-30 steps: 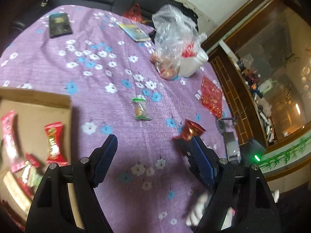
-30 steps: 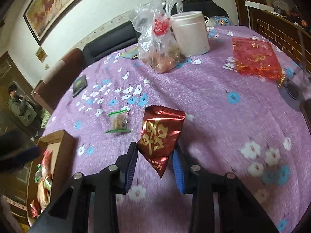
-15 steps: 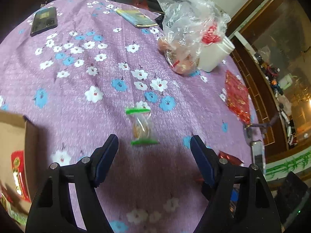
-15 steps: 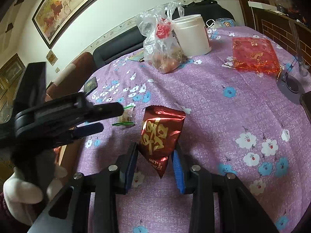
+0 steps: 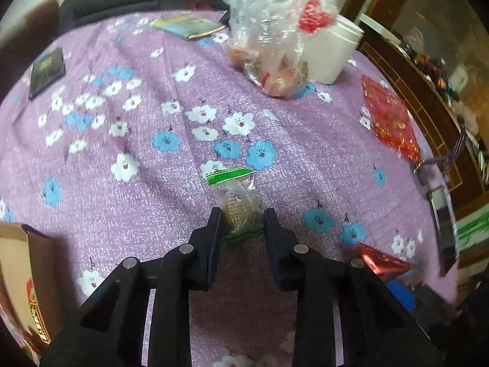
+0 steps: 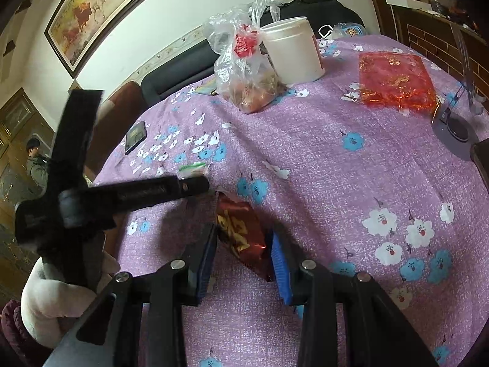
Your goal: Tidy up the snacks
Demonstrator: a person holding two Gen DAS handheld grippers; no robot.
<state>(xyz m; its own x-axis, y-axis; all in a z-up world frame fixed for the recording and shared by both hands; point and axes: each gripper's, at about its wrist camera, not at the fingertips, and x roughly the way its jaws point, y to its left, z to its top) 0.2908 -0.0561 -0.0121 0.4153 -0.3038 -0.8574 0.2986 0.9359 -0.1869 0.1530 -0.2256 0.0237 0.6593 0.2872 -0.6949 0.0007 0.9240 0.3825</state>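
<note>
Gold characters on red snack packet (image 6: 241, 238)

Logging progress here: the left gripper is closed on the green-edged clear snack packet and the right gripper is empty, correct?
Not quite. The right gripper isn't empty: the right wrist view shows it clamping a dark red snack packet. The left gripper does close on the green-edged packet.

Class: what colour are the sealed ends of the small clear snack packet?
Green, clearest in the left wrist view.
</note>
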